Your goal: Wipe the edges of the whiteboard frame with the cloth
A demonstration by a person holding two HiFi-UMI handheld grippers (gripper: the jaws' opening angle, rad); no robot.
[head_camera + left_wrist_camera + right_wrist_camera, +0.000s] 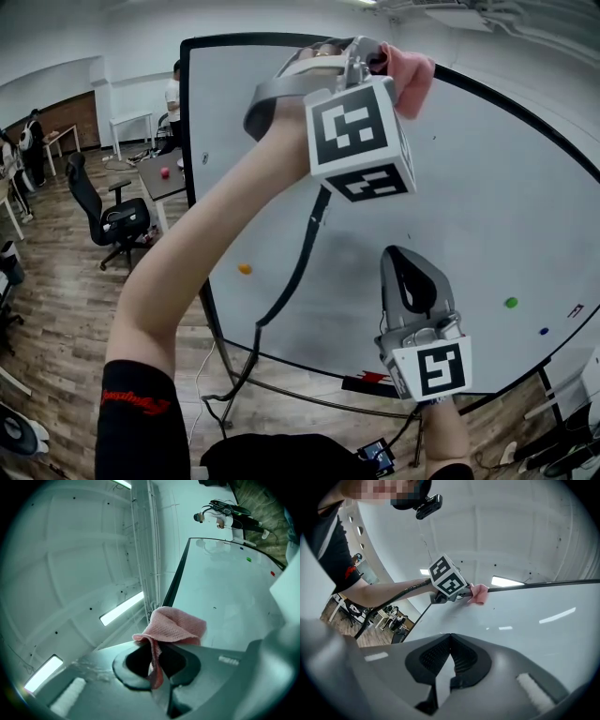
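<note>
At the top edge of the large whiteboard's thin black frame, the left gripper has its jaws clenched on a pink mesh cloth lying against that edge. Below that edge, before the board face, the right gripper hangs, jaws closed together on nothing.

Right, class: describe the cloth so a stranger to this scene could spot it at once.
Find the big whiteboard, then its black top edge. There the left gripper pinches a pink mesh cloth, the only soft, crumpled thing on the board.
</note>
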